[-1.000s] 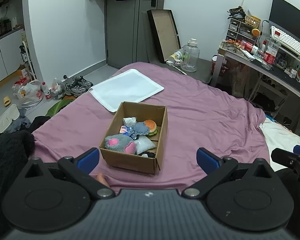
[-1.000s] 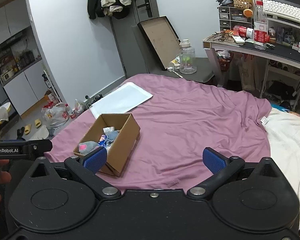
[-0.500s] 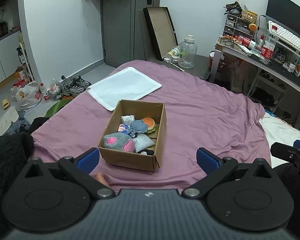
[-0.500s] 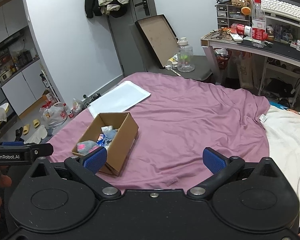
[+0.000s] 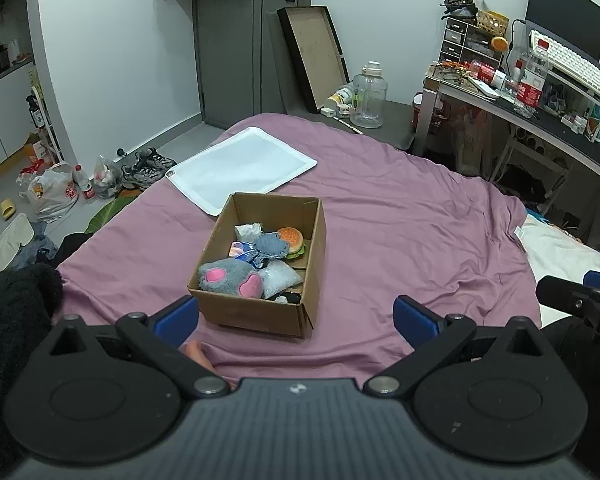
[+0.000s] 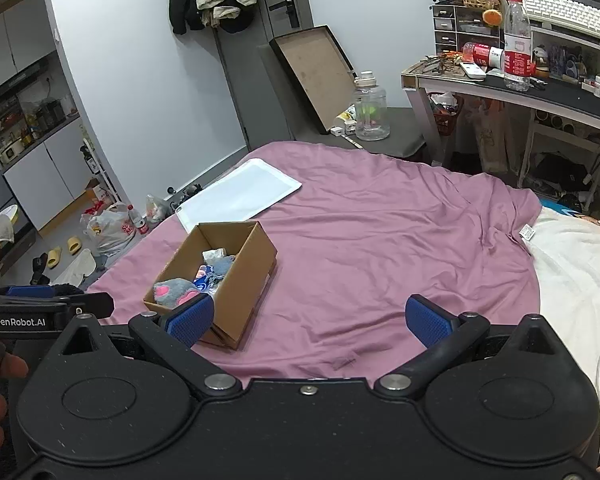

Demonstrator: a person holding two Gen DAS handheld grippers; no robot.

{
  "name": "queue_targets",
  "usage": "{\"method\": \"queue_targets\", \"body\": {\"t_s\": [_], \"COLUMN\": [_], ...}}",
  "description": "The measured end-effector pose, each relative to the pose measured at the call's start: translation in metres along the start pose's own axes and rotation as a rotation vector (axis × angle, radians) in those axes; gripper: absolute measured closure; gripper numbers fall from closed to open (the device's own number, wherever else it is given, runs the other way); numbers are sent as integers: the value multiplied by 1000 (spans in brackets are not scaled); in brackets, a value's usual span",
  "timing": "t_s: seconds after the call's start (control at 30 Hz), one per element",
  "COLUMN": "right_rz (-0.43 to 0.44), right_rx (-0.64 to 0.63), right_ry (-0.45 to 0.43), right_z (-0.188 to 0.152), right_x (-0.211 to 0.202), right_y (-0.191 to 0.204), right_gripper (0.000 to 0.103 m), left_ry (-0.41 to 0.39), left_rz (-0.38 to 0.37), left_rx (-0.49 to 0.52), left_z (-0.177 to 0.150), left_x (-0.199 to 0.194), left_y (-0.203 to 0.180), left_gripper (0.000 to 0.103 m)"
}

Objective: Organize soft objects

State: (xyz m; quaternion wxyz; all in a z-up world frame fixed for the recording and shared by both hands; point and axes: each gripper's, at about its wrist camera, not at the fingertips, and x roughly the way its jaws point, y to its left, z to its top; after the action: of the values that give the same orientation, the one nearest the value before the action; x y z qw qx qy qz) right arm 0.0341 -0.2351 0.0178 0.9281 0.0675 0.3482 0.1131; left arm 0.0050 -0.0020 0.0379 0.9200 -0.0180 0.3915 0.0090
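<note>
Bedroom scene: bed (image 5: 400,216) under a mauve sheet, cluttered worktop (image 5: 548,120) far right, grey door (image 5: 236,40) far centre with clothes hung on it.

Cardboard box (image 5: 260,312) sits open on the sheet, near-centre in the left wrist view, near-left in the right wrist view (image 6: 240,280). Inside: grey plush with pink paw pads (image 5: 228,280) at the near end, a clear bag of white filling (image 5: 280,282) beside it, a blue fabric piece (image 5: 272,245), a burger toy (image 5: 291,238) against the right wall, a white crumpled item (image 5: 247,231) at the far end. A dark item in the near right corner is too buried to identify. From the right wrist view the near wall hides most of the contents; only the plush (image 6: 172,292) and some blue and white bits show.

White flat pad (image 5: 240,168) lies just beyond the box, its near edge cut off by the box rim.

Readable text: "GenRobot.AI" on the left tool body, seen in the right wrist view. Labels on the red-capped bottle (image 6: 516,52) are not legible.

Left tool (image 5: 296,320): jaws spread wide, nothing held, hovering near of the box, no contact. Right tool (image 6: 308,322): jaws also wide apart, empty, over bare sheet right of the box. Its left finger (image 6: 190,322) overlaps the box corner in view; contact can't be confirmed.
</note>
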Motion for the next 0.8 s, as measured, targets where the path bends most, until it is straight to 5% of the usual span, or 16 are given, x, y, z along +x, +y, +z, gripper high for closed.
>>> {"method": "queue_targets", "body": {"t_s": [0.8], "right_rz": [1], "right_rx": [-13], "right_ry": [29], "right_z": [-3], "right_x": [9], "right_y": [0], "right_gripper": [0], "left_ry": [27], "left_rz": [4], "left_rx": [-18], "left_z": [-6], "left_x": [8], "left_y": [1], "left_gripper": [1]}}
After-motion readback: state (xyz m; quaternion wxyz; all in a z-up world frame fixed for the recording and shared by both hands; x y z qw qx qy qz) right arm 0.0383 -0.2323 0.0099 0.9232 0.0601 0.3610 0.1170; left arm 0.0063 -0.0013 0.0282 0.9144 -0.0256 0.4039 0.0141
